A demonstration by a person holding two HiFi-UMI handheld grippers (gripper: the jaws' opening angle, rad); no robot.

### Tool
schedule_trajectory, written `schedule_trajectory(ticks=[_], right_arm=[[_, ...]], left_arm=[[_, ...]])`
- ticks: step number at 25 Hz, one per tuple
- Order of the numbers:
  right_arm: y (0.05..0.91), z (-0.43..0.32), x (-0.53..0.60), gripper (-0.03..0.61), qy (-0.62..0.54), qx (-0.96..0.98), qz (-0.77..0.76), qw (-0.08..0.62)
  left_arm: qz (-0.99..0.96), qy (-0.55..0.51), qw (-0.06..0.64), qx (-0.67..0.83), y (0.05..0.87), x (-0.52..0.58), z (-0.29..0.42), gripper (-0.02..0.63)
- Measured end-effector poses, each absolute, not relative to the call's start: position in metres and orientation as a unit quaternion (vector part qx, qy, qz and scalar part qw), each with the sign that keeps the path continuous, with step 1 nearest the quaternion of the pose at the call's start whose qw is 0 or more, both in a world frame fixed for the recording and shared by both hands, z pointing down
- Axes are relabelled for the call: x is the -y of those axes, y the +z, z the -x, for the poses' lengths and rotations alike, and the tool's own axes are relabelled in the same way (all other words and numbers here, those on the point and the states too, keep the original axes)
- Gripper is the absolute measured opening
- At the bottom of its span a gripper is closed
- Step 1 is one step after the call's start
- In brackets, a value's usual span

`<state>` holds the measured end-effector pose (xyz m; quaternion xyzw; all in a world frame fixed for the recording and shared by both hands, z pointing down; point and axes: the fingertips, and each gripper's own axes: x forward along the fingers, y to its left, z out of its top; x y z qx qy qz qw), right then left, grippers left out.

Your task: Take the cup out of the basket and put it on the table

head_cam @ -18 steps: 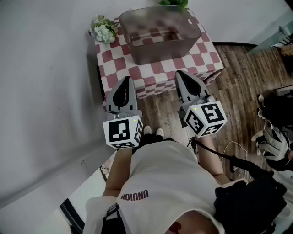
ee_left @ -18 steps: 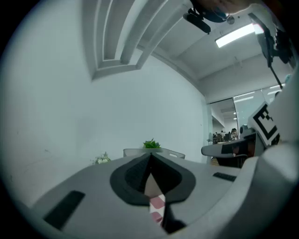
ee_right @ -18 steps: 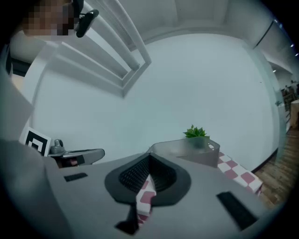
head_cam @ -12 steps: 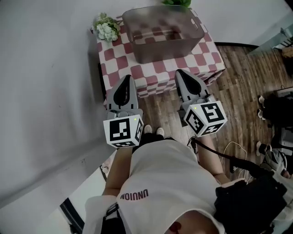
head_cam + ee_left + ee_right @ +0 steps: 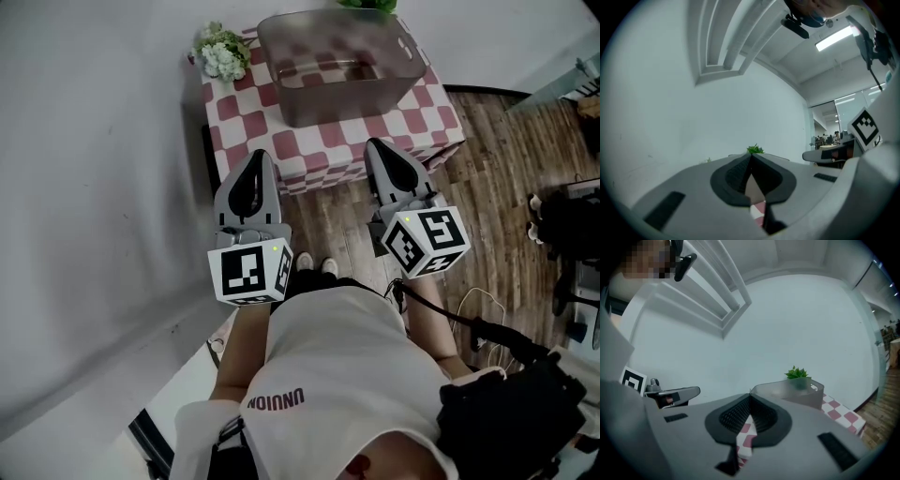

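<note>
A translucent grey basket (image 5: pixel 337 67) stands on a small table under a red-and-white checked cloth (image 5: pixel 253 131). I cannot make out a cup through its cloudy walls. My left gripper (image 5: pixel 260 156) hangs shut just short of the table's near edge, on the left. The right gripper (image 5: pixel 374 144) is shut as well, at the near edge on the right. Both hold nothing. In the right gripper view the basket (image 5: pixel 793 393) sits ahead and to the right of the closed jaws, and the left gripper (image 5: pixel 675 395) shows off to the left.
White flowers (image 5: pixel 223 53) stand at the table's far left corner and a green plant (image 5: pixel 367 5) behind the basket. A grey wall (image 5: pixel 94 169) runs along the left. Wooden floor (image 5: pixel 506 150) lies to the right, with dark gear (image 5: pixel 572 220) at its edge.
The table and basket have slid slightly right and nearer in view. Both grippers stay shut and side by side. A gloved shape at the right edge has left the picture.
</note>
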<state>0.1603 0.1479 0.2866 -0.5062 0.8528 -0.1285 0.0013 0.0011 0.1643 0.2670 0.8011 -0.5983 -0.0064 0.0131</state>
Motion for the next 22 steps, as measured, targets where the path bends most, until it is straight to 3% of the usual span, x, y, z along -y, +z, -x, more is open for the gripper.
schedule_trajectory(ticks=[22], right_arm=[[0.265, -0.145, -0.107, 0.018, -0.096, -0.846, 0.524, 0.021]], left_arm=[[-0.794, -0.024, 0.031, 0.607, 0.272, -0.131, 0.045, 0.012]])
